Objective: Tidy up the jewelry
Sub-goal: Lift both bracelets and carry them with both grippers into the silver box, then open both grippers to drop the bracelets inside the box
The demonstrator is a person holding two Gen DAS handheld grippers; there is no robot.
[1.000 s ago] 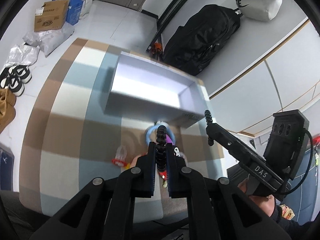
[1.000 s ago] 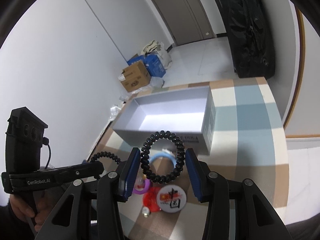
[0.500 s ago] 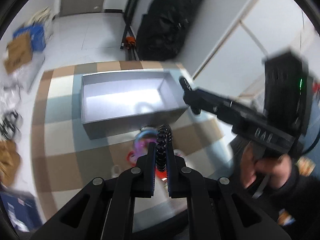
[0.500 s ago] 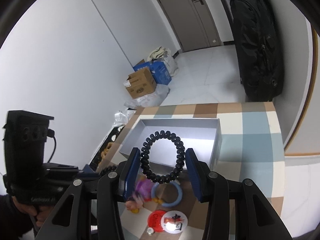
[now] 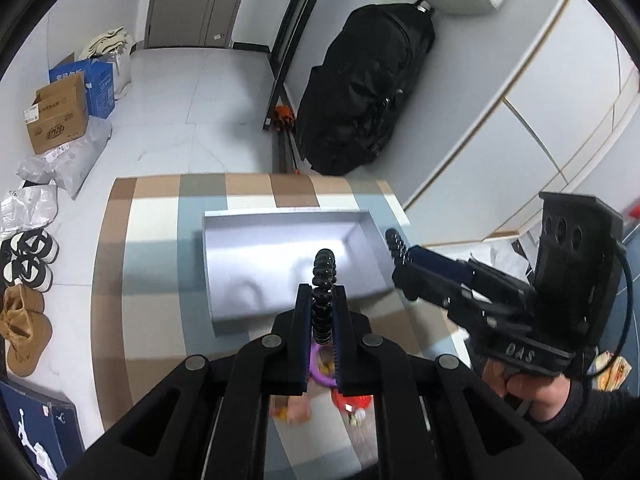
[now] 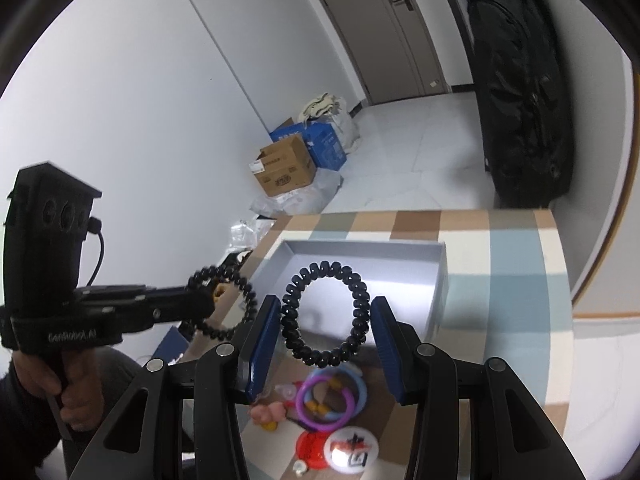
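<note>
Both grippers hold black bead bracelets above the checked table's near edge. Left gripper (image 5: pixel 322 322) is clamped on its bracelet (image 5: pixel 323 280); right gripper (image 6: pixel 326 336) grips a second bracelet (image 6: pixel 323 314) between wider-set fingers. An open grey box (image 5: pixel 240 240) sits mid-table, and coloured rings (image 6: pixel 330 398) lie nearer.

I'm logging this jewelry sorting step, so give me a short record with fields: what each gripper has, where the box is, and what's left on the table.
left gripper: shut on a black beaded bracelet, held edge-on above the box
right gripper: second black beaded bracelet spans its blue fingers
box: open grey rectangular box, nothing seen inside
table: checked tablecloth
left on table: purple ring, light blue ring, red and white round badges
</note>
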